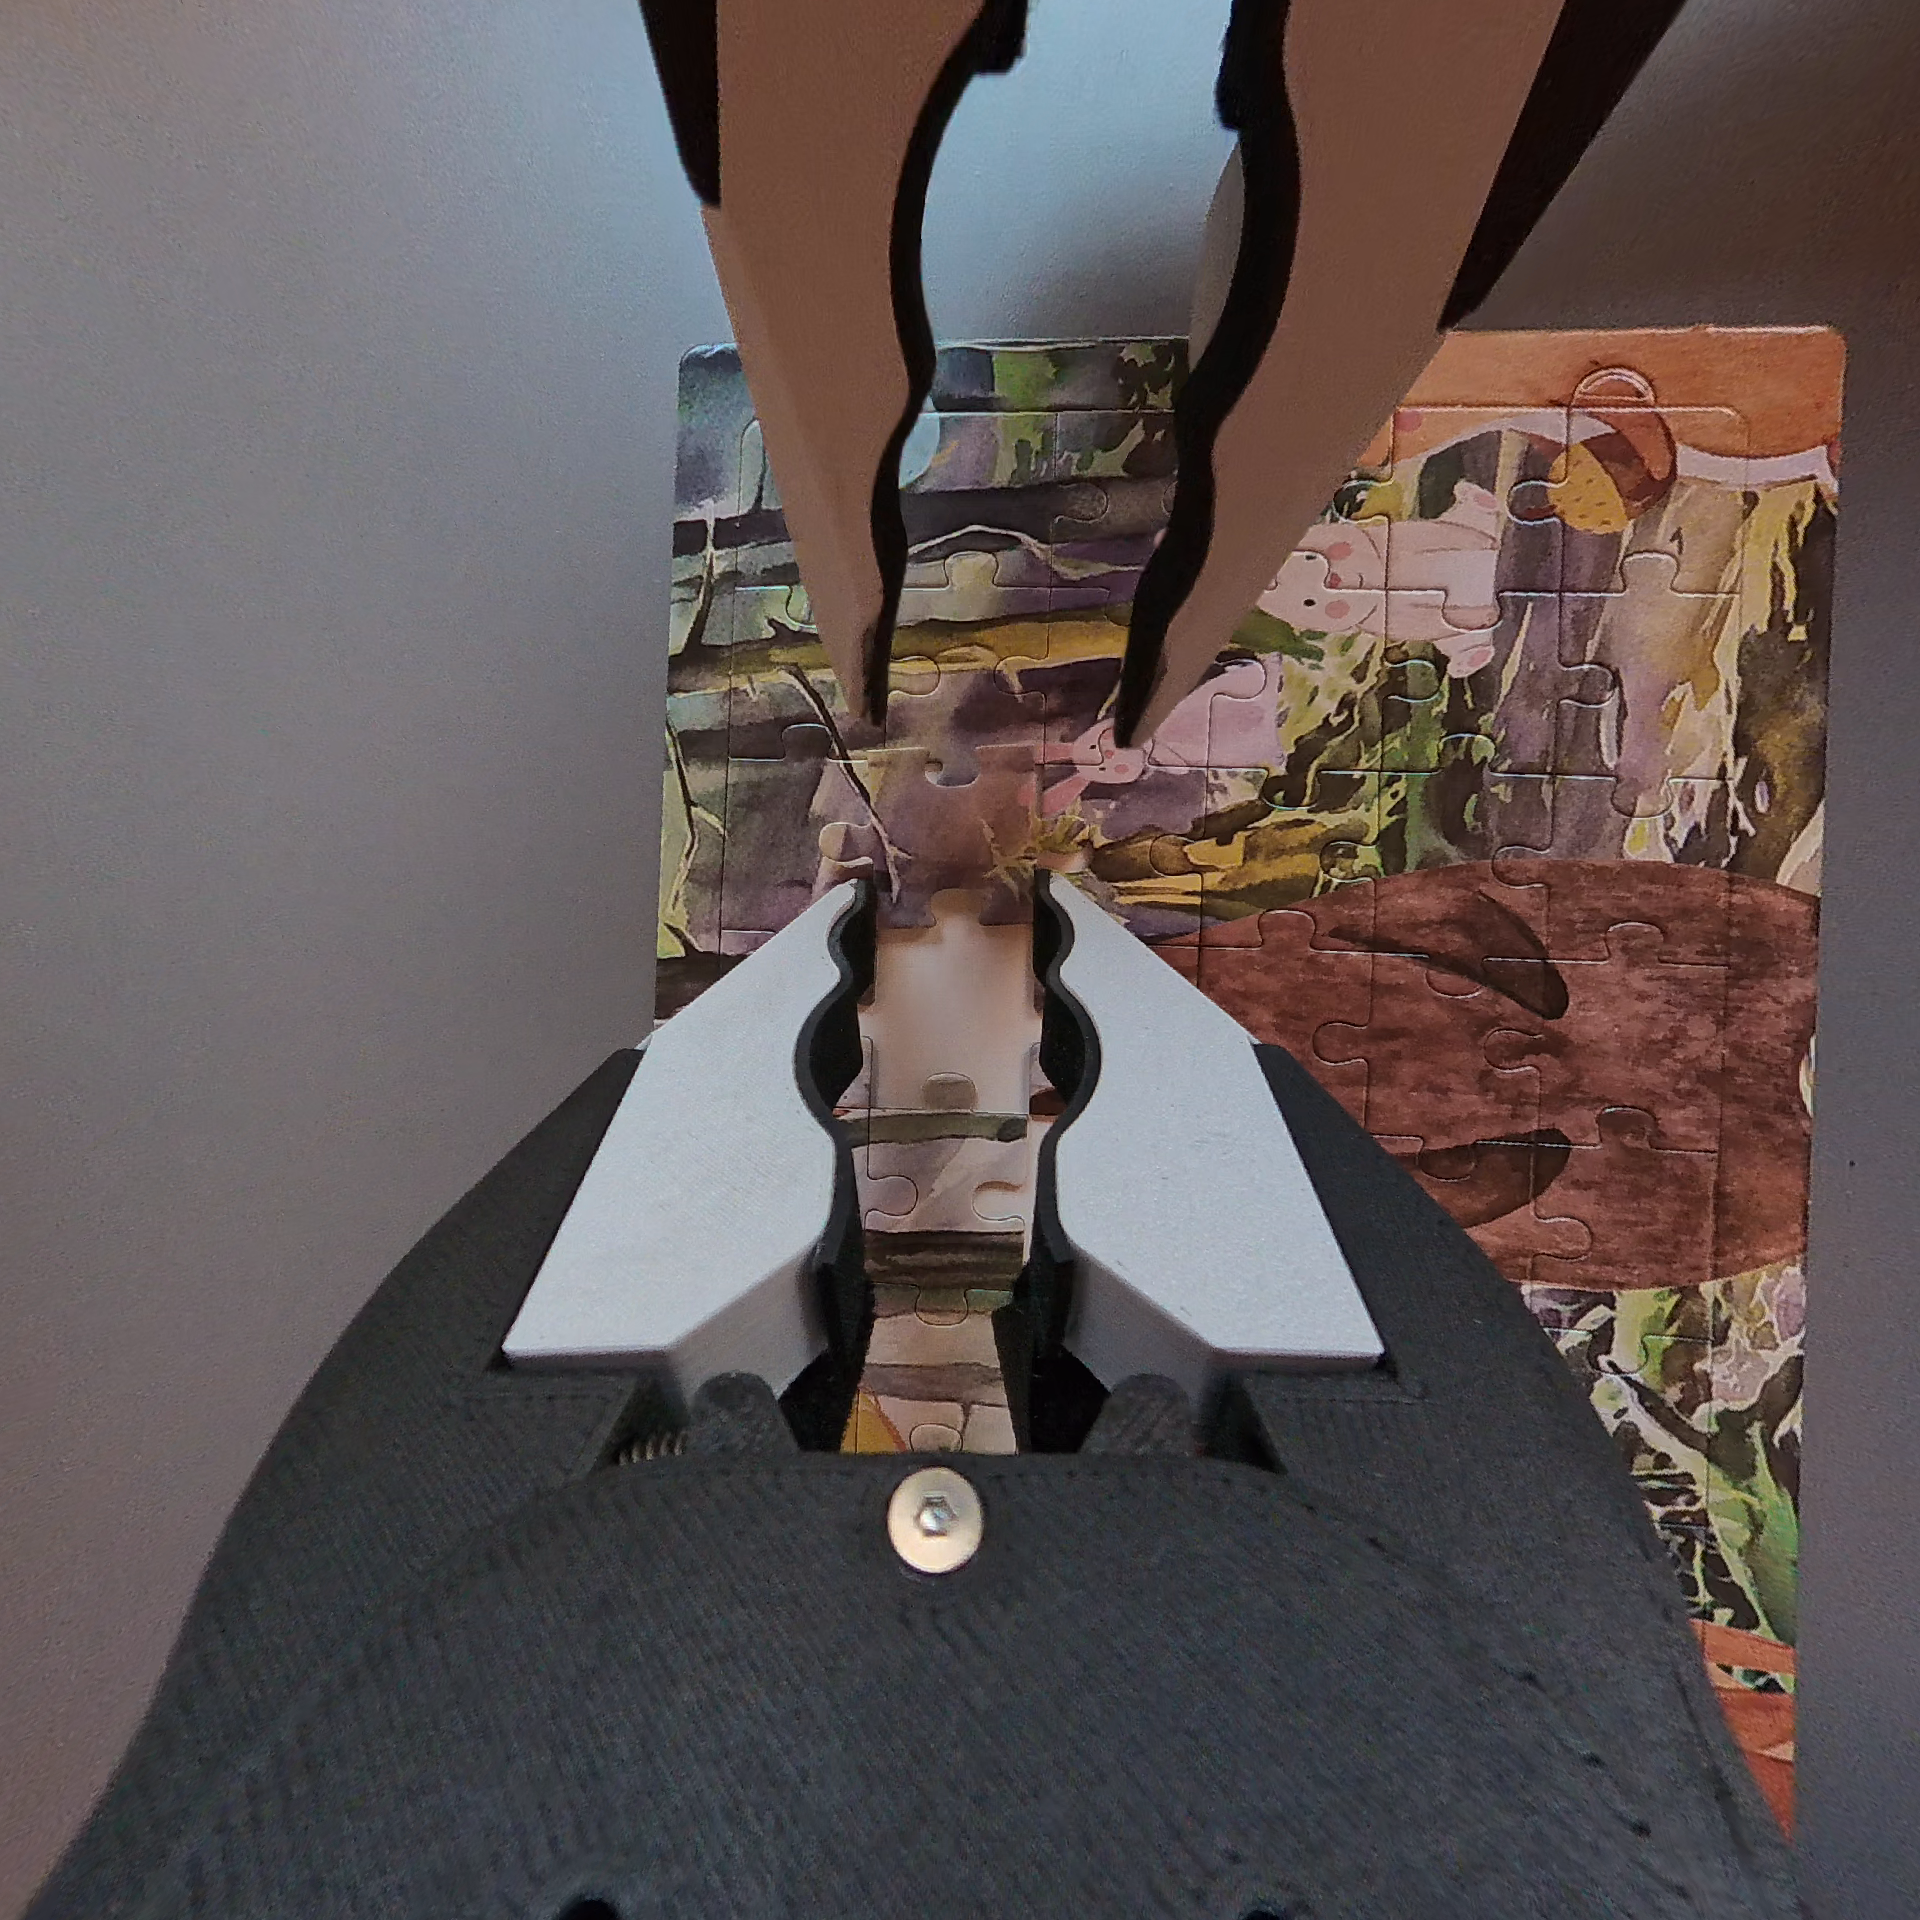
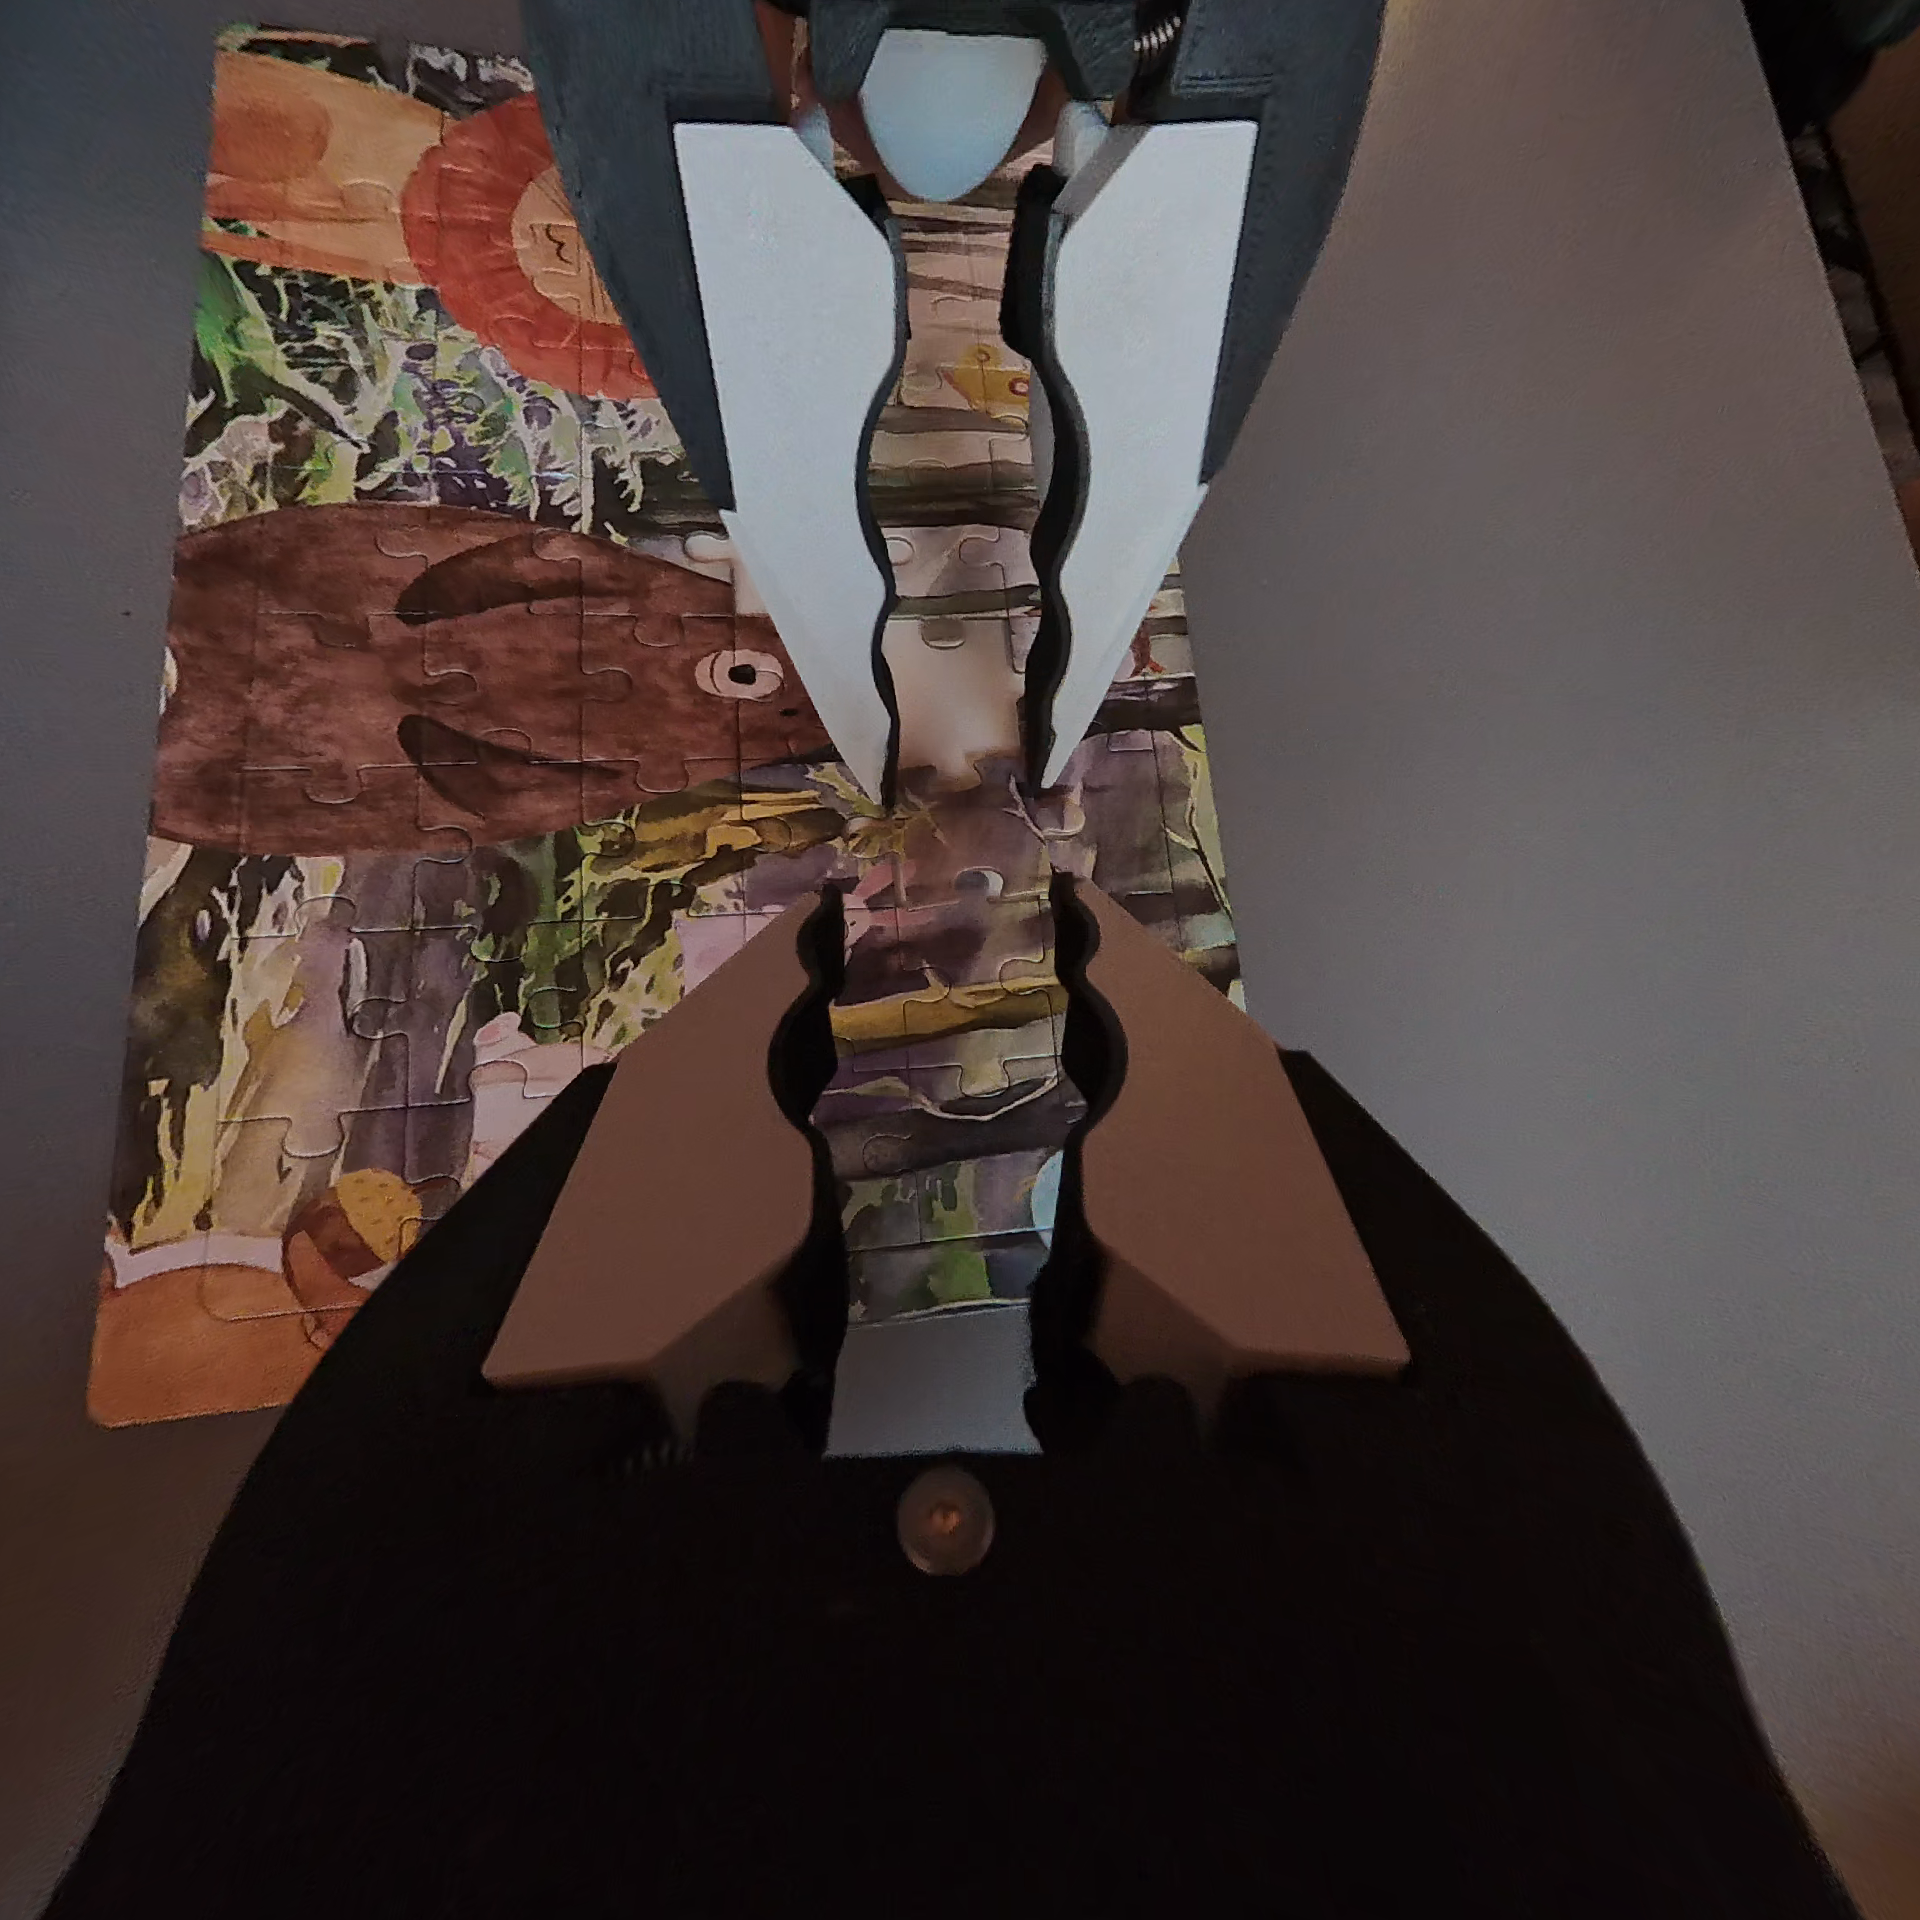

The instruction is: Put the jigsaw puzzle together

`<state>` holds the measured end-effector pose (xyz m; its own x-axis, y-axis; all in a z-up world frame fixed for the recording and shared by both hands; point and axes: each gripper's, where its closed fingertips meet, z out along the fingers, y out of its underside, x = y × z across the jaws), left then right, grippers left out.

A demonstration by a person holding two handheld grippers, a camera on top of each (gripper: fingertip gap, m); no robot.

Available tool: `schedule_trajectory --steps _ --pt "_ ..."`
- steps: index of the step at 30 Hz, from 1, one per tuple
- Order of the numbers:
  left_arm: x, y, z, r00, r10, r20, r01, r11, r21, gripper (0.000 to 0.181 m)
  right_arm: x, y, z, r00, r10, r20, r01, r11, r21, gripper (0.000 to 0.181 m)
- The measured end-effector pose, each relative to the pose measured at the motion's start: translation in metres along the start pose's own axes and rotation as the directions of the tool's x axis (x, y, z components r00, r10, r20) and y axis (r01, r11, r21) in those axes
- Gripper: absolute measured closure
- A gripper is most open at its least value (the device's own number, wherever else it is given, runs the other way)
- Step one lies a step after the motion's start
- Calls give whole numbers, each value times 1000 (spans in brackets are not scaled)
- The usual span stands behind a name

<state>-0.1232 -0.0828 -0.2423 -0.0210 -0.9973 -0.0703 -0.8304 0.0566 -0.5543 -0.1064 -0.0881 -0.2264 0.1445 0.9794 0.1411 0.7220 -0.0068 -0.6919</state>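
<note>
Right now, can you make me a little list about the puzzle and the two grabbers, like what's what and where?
Puzzle: jigsaw puzzle, flat on the grey table, almost all joined
Gap: empty slot showing pale backing
Loose-looking piece: puzzle piece beside the gap, between both grabbers' tips
Left gripper: white fingers, open, tips at the piece
Right gripper: tan fingers, open, facing the left one

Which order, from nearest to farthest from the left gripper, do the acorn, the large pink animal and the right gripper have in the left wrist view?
1. right gripper: straight ahead of the left gripper, tips facing it.
2. large pink animal: ahead and to the right.
3. acorn: near the far right corner of the puzzle.
</note>
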Motion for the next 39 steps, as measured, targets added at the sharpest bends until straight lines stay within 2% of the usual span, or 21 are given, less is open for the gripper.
schedule_trajectory --steps 5,9,15,25,30,35,39 --pt "0 0 0 1000 3 1 -3 1000 0 153 5 9 9 1000 -21 22 22 998 -50 139" --pt "0 0 0 1000 11 6 -11 1000 -3 153 3 7 12 998 -4 64 7 998 -58 146" --pt "0 0 0 1000 2 -4 -2 1000 4 153 3 9 13 991 90 99 -81 993 -89 149" --pt "-7 10 -10 999 -53 0 53 999 -5 151 3 7 14 991 119 55 -112 987 -114 152" --pt "-5 2 -18 997 -76 -30 78 995 57 154 2 7 15 990 124 63 -116 986 -117 149" --pt "-2 0 -14 995 -84 -49 87 995 57 158 3 8 12 989 133 64 -125 984 -123 144" --pt "-3 2 -15 993 -103 -66 107 992 66 162 11 2 4 983 179 43 -176 983 -55 148"
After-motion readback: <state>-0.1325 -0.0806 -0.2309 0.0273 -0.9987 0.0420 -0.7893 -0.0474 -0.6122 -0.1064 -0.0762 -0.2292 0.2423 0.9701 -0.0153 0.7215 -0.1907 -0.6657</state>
